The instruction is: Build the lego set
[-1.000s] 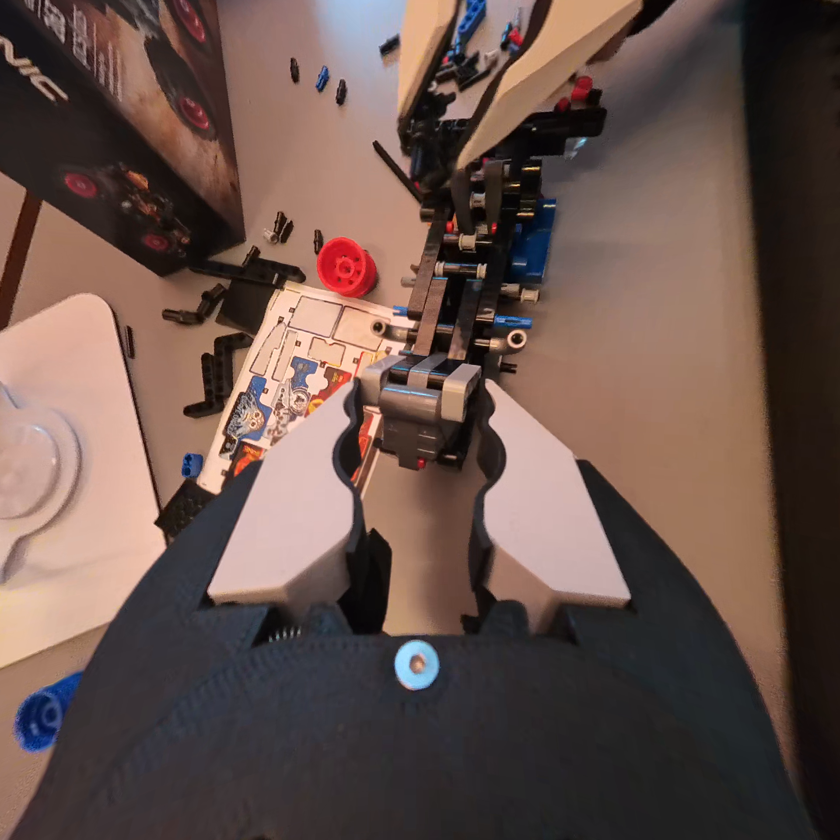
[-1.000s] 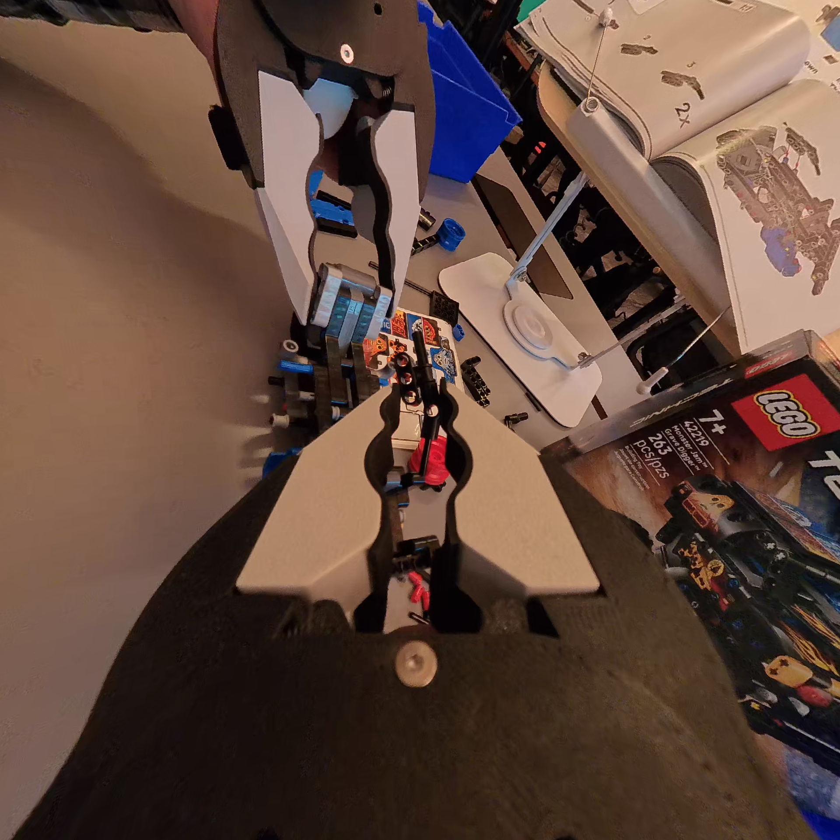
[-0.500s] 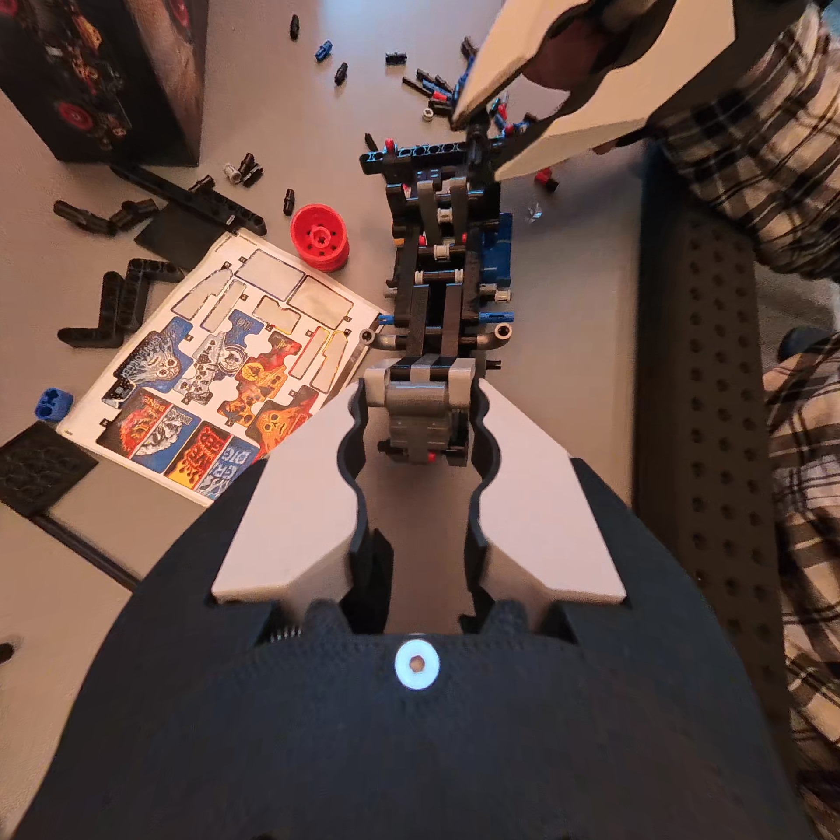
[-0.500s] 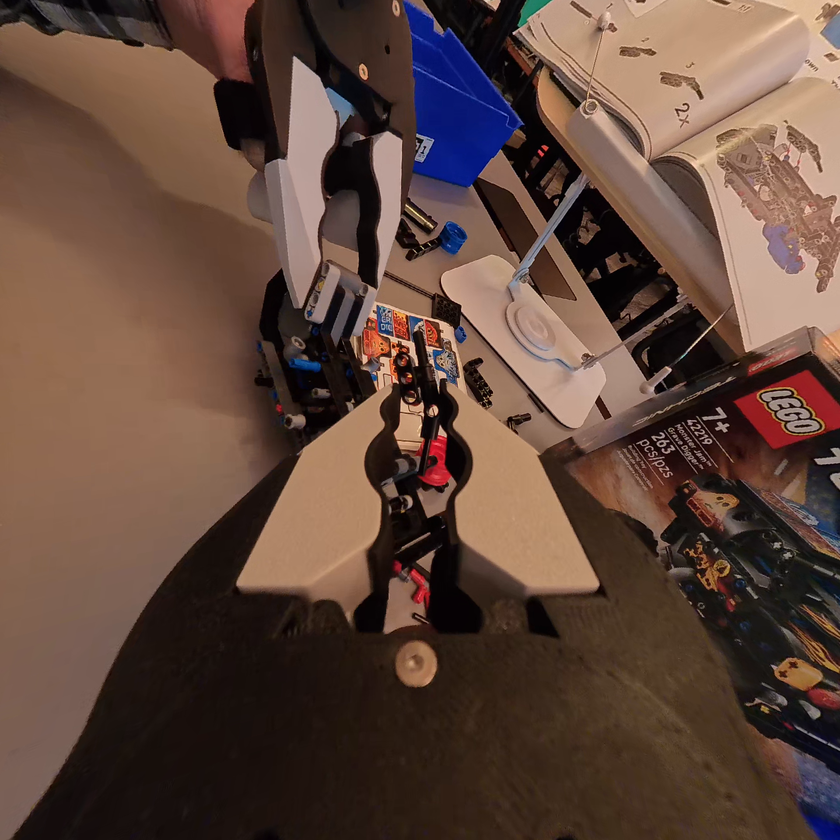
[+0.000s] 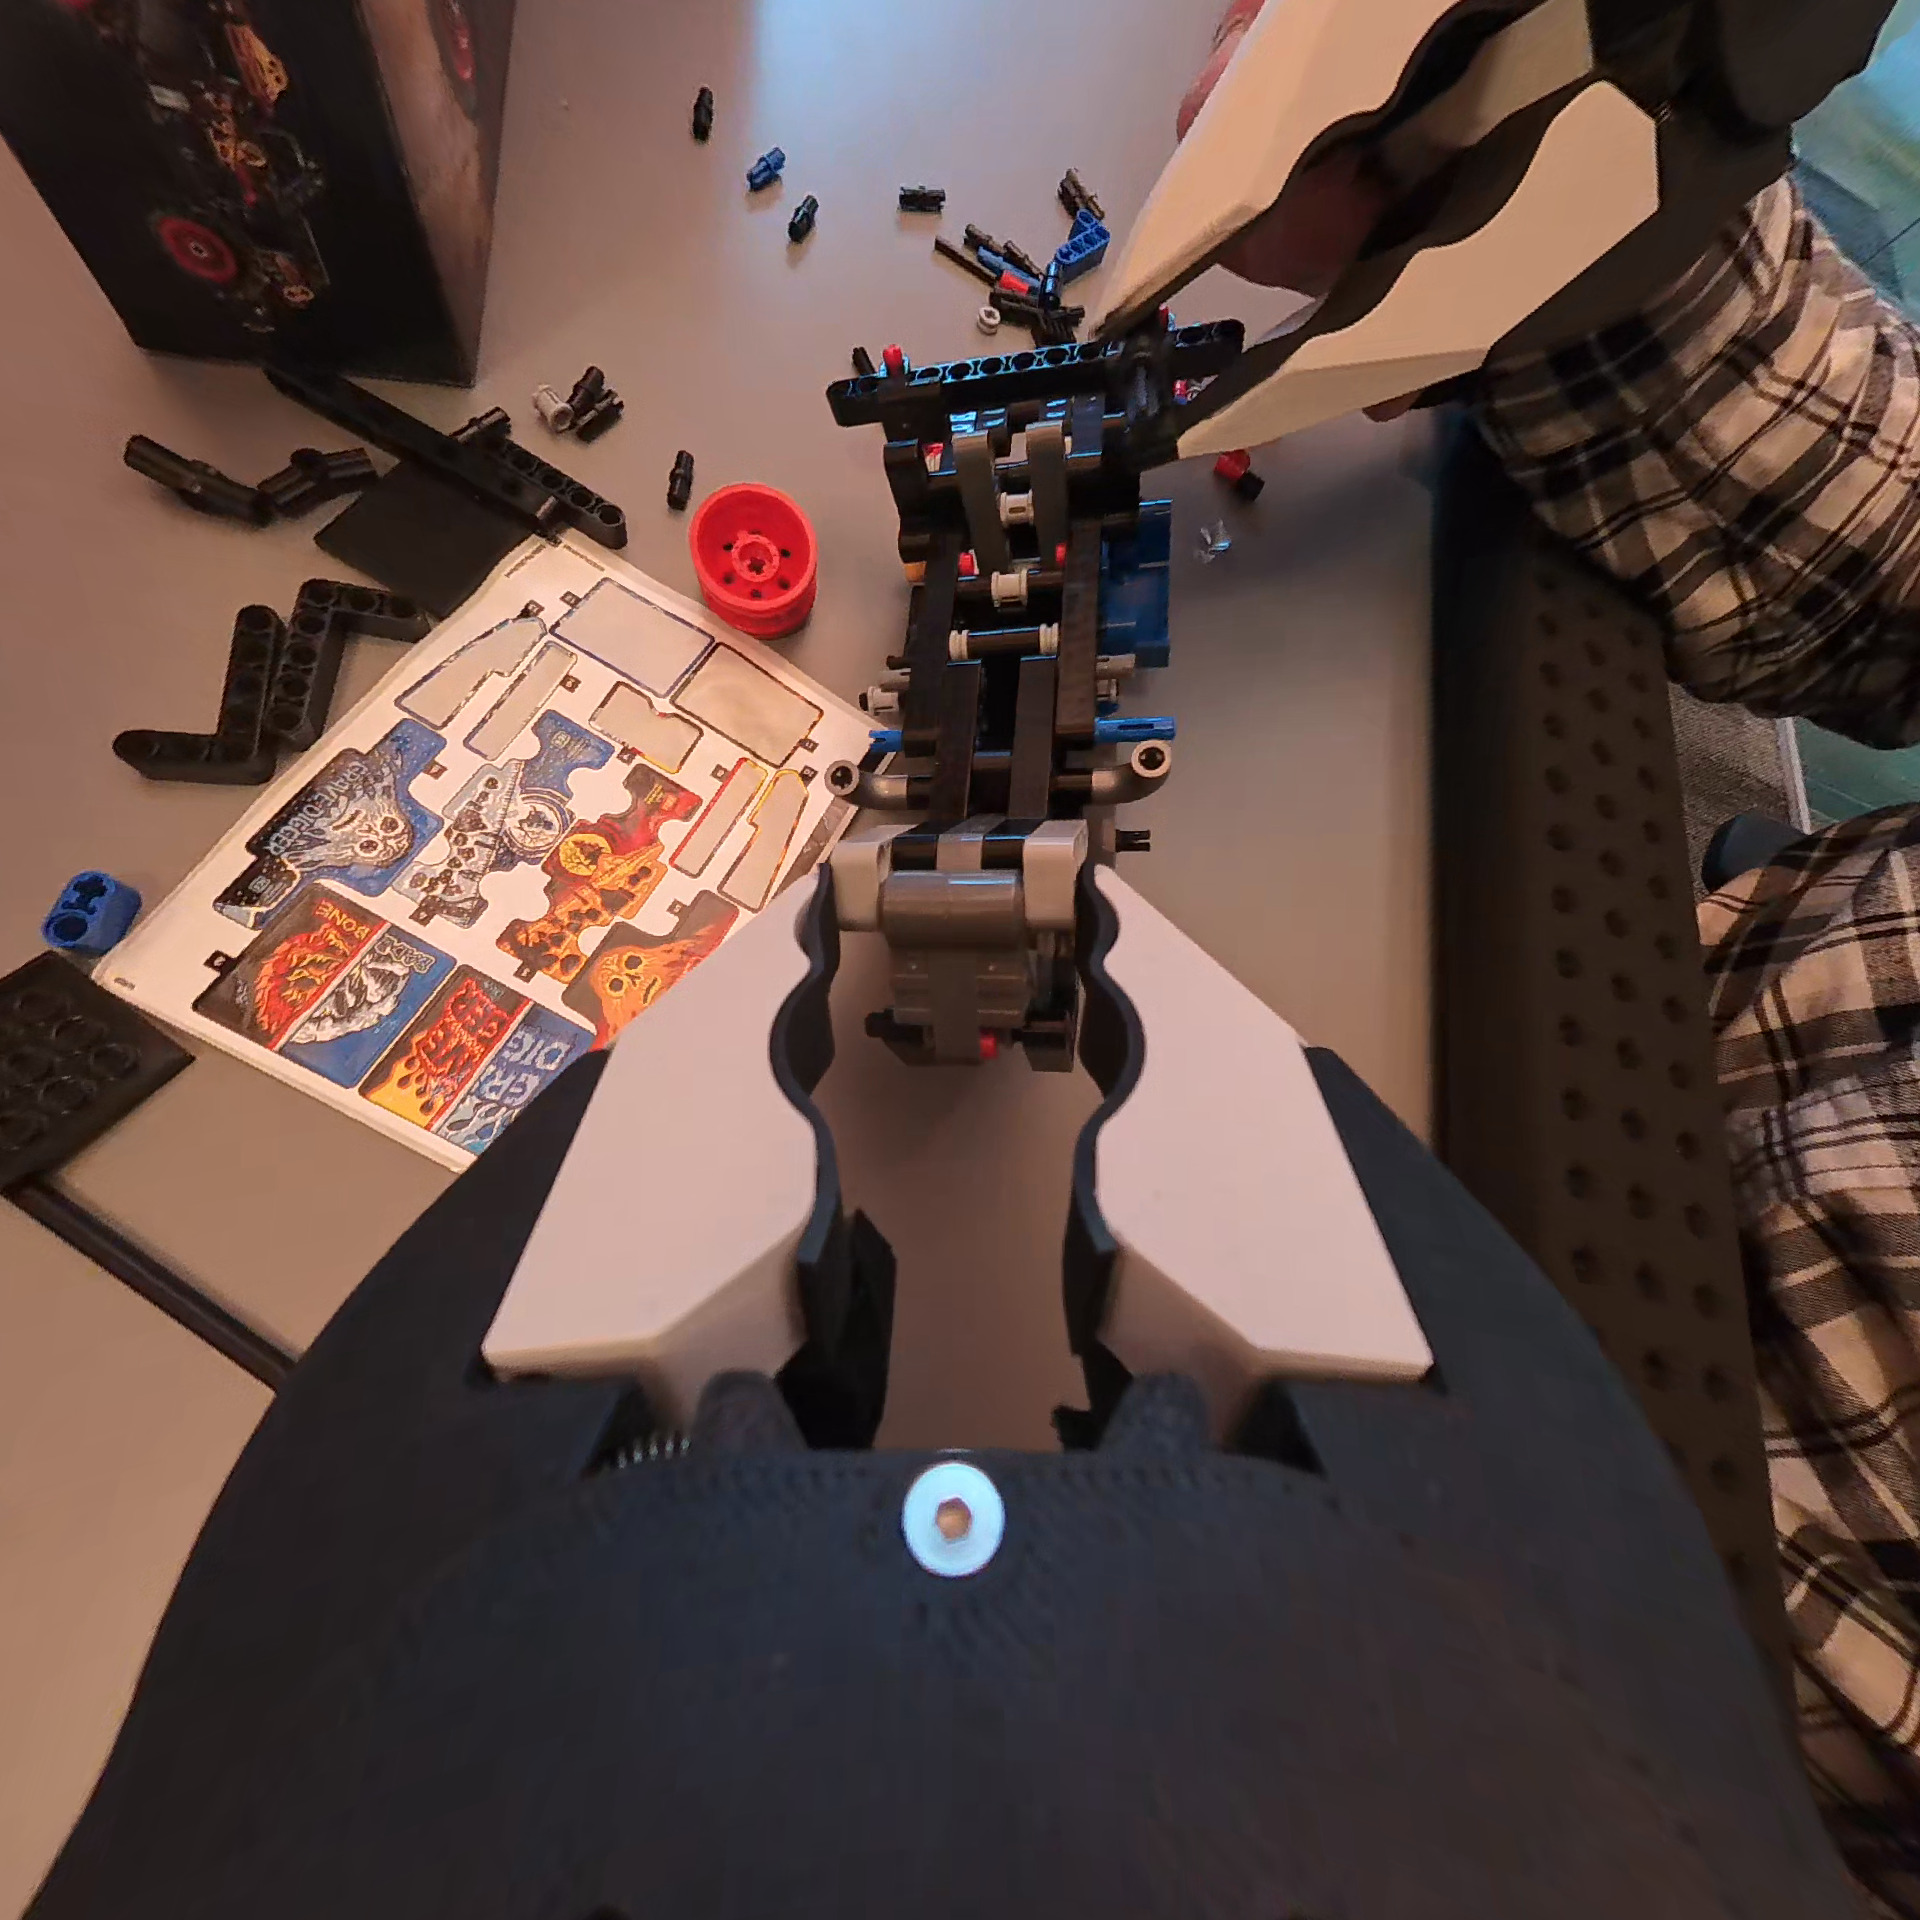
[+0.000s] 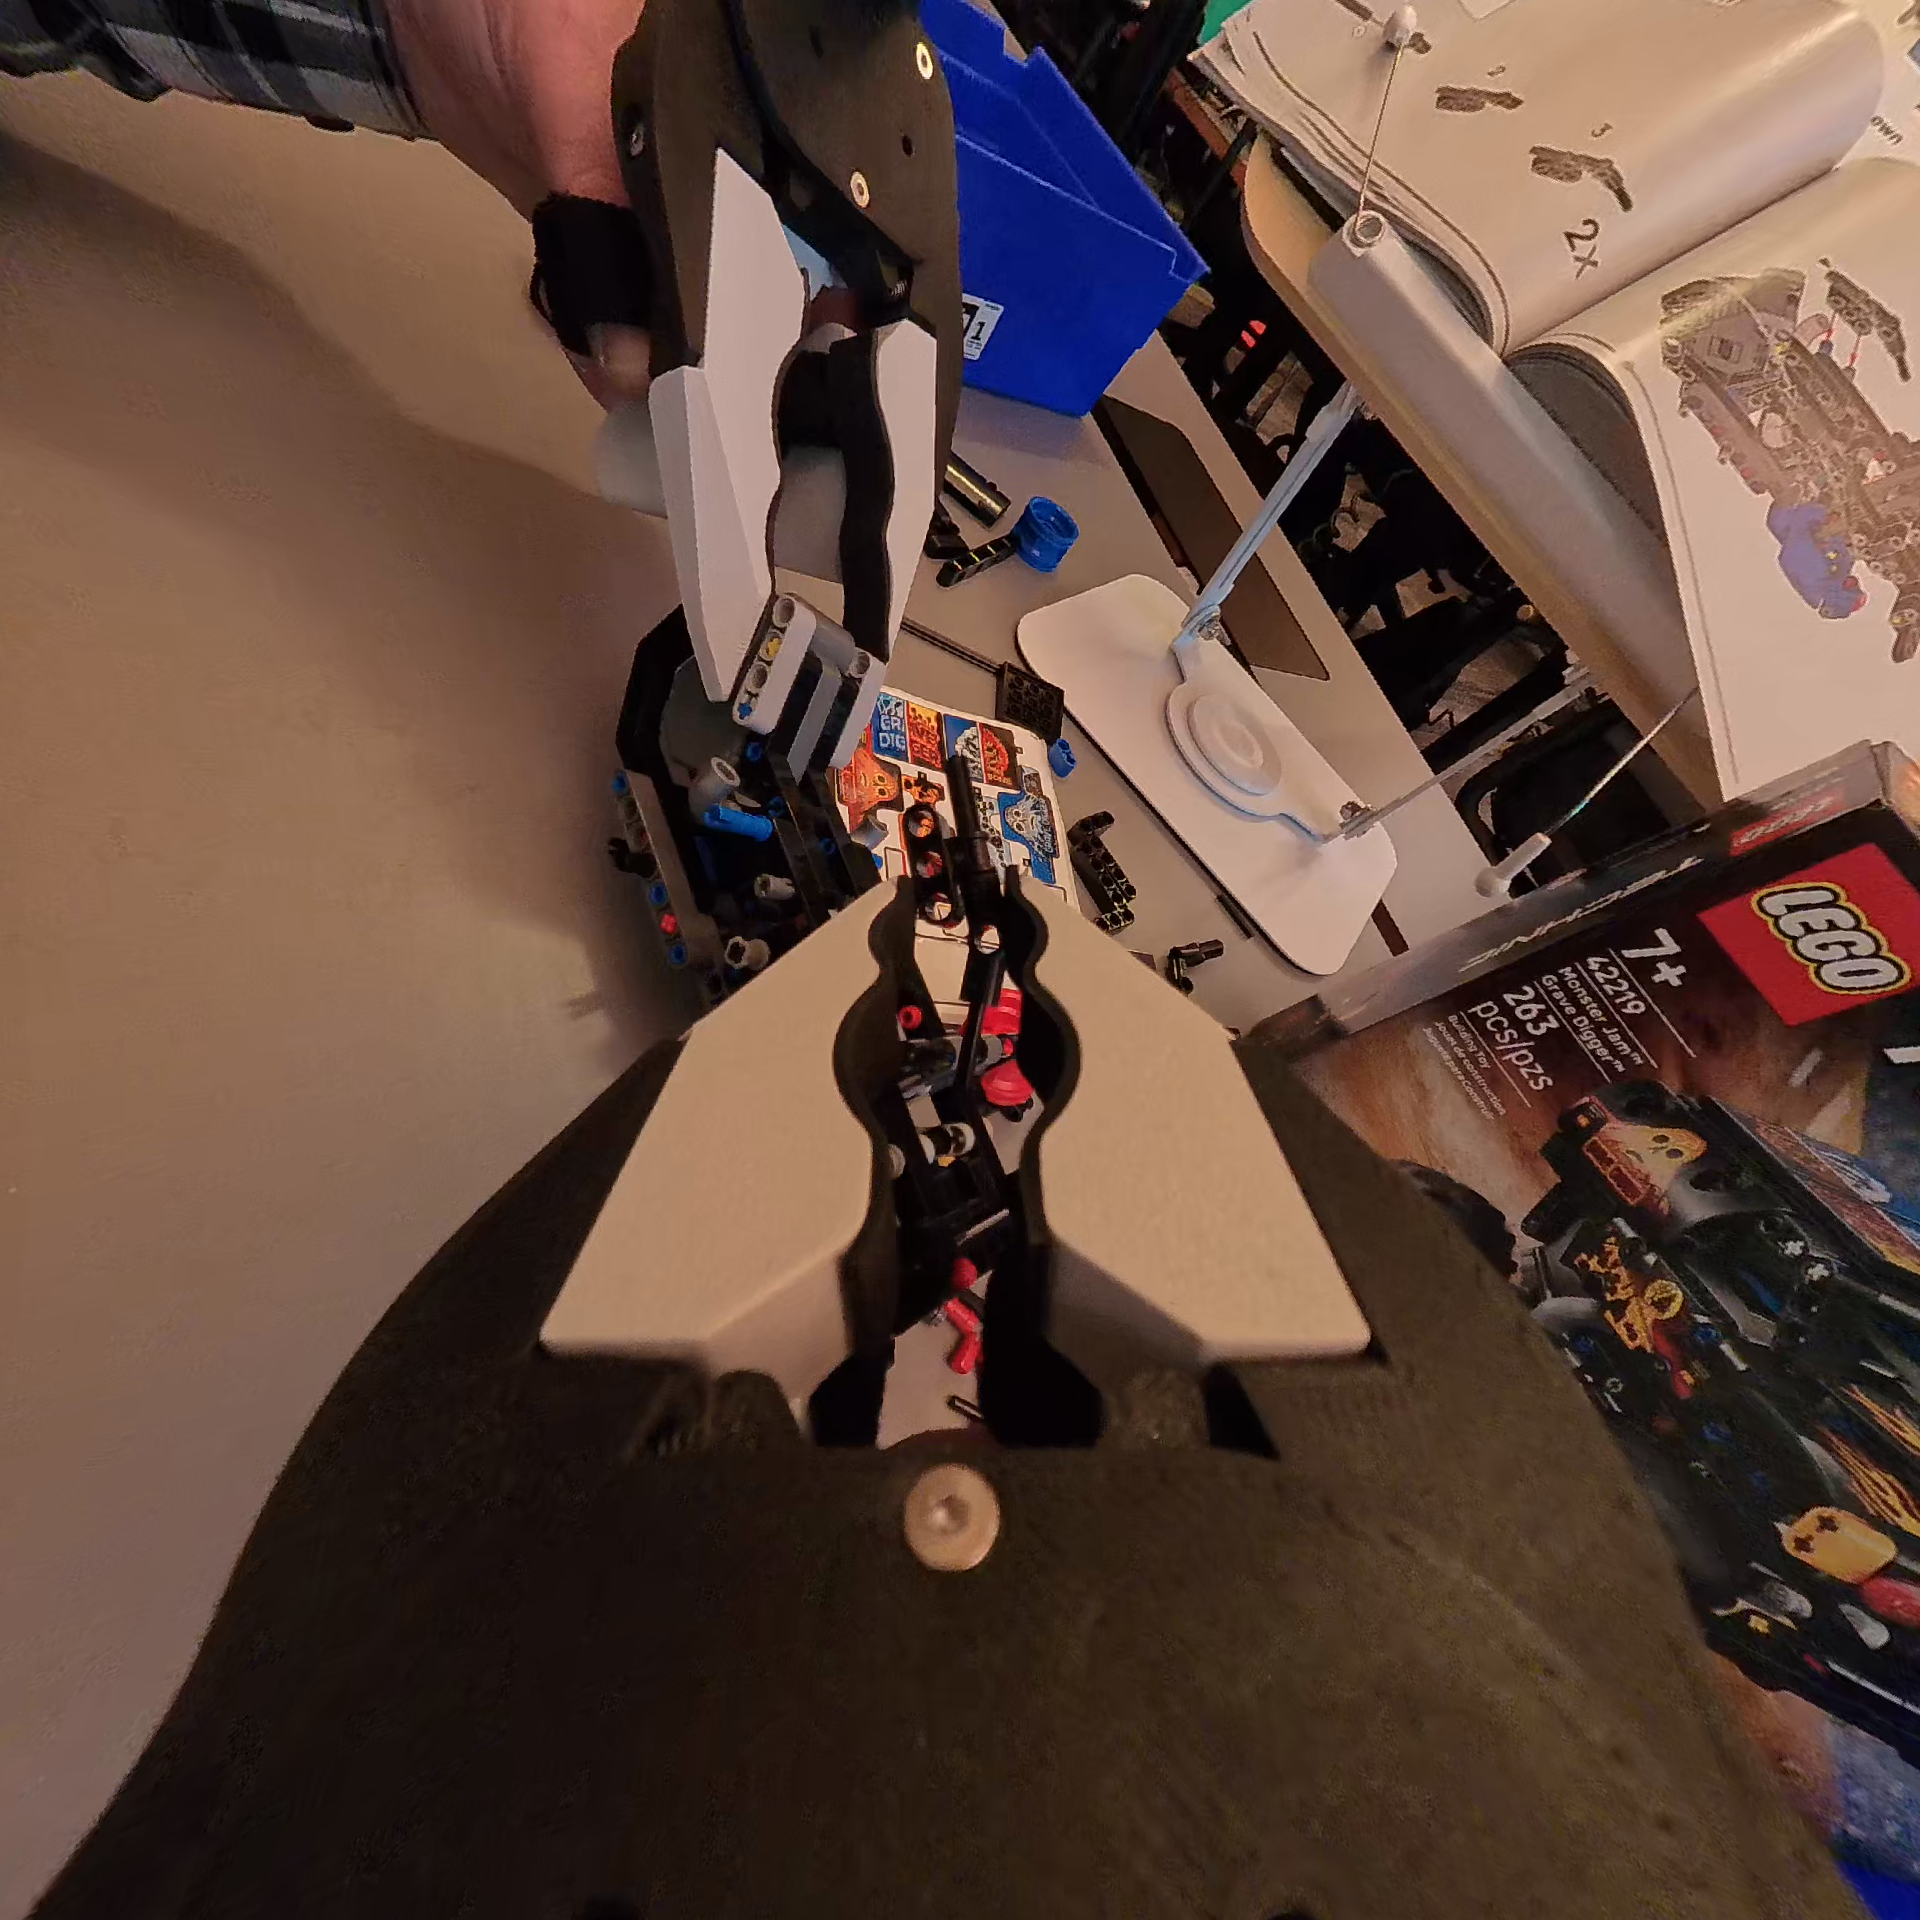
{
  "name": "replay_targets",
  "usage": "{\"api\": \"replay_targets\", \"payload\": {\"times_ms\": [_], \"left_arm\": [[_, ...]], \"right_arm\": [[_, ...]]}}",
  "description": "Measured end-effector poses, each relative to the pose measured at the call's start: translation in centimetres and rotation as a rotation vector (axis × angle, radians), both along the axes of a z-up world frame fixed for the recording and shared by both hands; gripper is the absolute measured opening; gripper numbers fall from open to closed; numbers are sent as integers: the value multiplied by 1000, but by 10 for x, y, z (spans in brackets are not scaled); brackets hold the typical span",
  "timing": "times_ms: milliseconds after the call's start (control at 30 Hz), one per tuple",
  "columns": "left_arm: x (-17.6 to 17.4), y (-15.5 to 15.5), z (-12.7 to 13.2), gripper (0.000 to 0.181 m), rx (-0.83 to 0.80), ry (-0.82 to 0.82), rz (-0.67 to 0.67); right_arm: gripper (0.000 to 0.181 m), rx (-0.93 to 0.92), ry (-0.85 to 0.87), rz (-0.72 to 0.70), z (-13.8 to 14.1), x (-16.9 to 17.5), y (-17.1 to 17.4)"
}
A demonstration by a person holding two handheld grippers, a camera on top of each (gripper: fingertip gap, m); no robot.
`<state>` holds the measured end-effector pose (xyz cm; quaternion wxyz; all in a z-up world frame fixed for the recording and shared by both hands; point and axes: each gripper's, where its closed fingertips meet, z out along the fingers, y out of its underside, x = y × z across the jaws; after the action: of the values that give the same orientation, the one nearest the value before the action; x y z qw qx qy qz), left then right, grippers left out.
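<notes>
Presently: left gripper (image 5: 951, 966), jaws clamped on grey end of lego frame (image 5: 1023, 644), lifted off desk (image 5: 1299, 935). Right gripper (image 6: 961, 914), jaws pinching long black beam (image 5: 1039, 369) at frame's far end. Risk: skewed push pops pins, beam drops among loose parts (image 5: 997, 249).

Left gripper (image 5: 956, 914): a broad black textured plastic body, rounded like a dome, with one pale round screw (image 5: 953, 1520) set in the middle. Two pale grey wedge-shaped fingers (image 5: 686, 1174) taper forward, each lined inside with wavy black padding; a small metal spring (image 5: 639, 1446) shows at the base. Right gripper (image 6: 961, 904): same build, with a silver screw (image 6: 950, 1515). The person wears a black, grey and white plaid sleeve (image 5: 1704, 499).
</notes>
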<state>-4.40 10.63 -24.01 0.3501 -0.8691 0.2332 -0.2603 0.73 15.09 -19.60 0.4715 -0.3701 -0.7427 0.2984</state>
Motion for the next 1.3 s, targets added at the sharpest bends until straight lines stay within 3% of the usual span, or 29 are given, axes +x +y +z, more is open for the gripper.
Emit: {"api": "replay_targets", "payload": {"times_ms": [1300], "left_arm": [[-3, 4, -8, 43, -7, 3, 19]], "right_arm": [[14, 20, -30, 61, -6, 1, -14]]}}
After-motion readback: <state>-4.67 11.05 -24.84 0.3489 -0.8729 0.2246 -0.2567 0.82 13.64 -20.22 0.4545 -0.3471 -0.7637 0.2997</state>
